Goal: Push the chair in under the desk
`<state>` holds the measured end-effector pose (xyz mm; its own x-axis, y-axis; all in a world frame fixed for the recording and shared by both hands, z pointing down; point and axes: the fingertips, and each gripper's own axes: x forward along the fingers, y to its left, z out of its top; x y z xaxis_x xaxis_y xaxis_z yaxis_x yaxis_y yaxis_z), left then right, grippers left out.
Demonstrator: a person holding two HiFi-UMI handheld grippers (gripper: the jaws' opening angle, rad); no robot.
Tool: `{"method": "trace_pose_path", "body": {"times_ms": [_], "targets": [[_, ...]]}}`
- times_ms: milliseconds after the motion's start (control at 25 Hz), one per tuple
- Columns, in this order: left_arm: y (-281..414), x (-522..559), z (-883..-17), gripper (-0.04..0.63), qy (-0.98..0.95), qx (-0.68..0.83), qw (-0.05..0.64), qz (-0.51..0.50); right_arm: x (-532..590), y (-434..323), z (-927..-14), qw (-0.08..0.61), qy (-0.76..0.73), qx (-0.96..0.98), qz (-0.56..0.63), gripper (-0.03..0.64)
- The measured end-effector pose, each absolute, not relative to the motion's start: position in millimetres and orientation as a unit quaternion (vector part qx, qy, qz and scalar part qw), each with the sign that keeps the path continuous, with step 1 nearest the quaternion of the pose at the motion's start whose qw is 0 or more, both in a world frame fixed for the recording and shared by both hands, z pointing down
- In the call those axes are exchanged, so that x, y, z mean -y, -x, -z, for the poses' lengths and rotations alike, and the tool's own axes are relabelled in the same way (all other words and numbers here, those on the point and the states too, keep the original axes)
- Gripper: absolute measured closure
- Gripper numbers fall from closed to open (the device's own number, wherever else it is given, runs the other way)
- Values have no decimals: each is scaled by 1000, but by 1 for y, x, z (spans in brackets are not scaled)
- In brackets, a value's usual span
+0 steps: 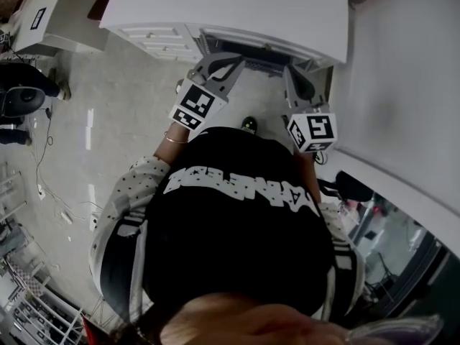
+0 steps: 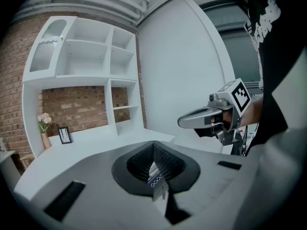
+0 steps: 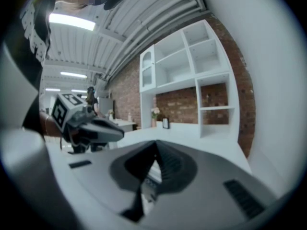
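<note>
With left gripper (image 2: 154, 150) and right gripper (image 3: 156, 152) both fully closed and empty near the chair (image 1: 253, 54) at the desk (image 1: 215, 6), the 2 narrow tips could slip, skewing it.

In the head view the person's dark top (image 1: 237, 221) hides most of both forearms, and of the chair (image 1: 251, 56) only a dark slatted strip shows under the near edge of the desk (image 1: 215, 6), whose far part is cut off. In the right gripper view the right gripper (image 3: 154, 152) is blurred at its near end, so the pale bit low in its slot cannot be told. The frame (image 2: 64, 135) far left on the desk is too small to read.
</note>
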<state>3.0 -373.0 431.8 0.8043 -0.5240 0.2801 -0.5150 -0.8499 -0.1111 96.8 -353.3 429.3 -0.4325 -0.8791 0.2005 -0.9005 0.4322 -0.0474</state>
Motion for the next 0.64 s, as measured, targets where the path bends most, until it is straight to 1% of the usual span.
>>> {"method": "trace_pose_path", "body": {"times_ms": [640], "targets": [[-2,371,-431,560,952,-267,18,150,348,-93,-428,74,-531,841,-69,588]]}}
